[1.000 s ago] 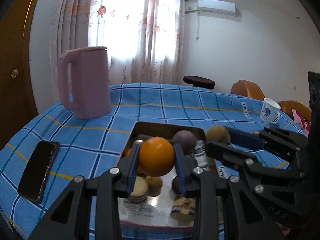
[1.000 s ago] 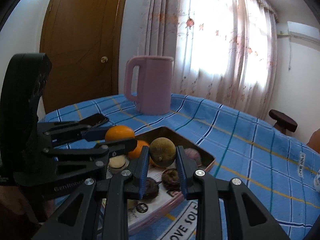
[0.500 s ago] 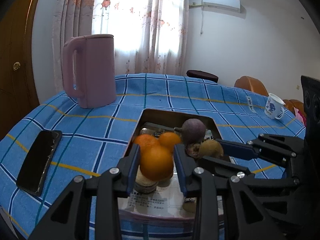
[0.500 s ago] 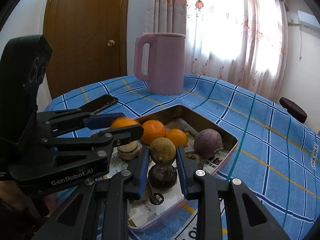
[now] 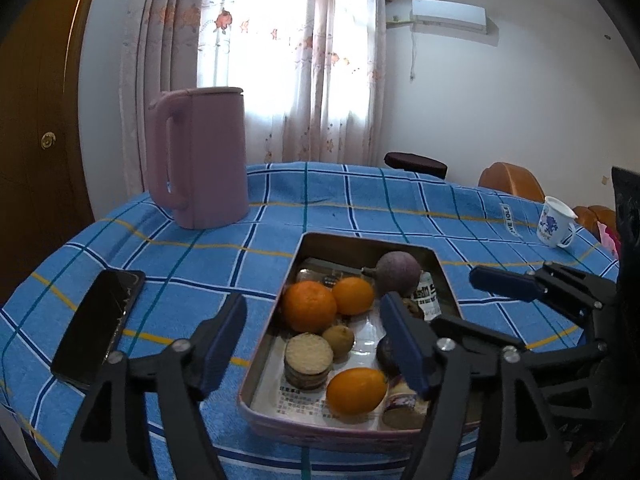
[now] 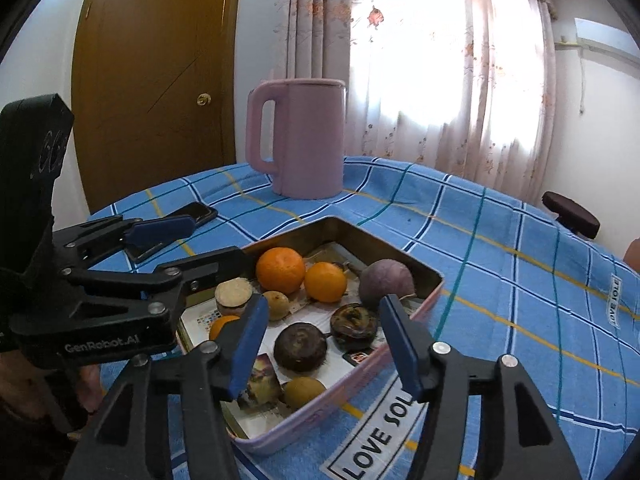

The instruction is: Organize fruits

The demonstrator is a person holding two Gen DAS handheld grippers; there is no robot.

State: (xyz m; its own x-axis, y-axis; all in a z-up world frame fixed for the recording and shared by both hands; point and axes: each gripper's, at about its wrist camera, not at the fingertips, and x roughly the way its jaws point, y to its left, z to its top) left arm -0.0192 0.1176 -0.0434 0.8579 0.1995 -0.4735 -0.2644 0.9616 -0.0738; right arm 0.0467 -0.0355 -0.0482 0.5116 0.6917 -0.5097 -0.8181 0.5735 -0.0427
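over the shallow pink-rimmed metal tray of oranges and dark fruits, the left gripper and right gripper hung wide open, holding nothing. judging by that, the fruit lay gathered in the tray for tidiness on the blue checked table.

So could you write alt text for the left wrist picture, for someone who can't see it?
Open left tongs hover over a metal tray holding three oranges, a purple fruit and other small items, on a blue checked tablecloth. A pink jug and a black phone sit left; the right tongs reach in.
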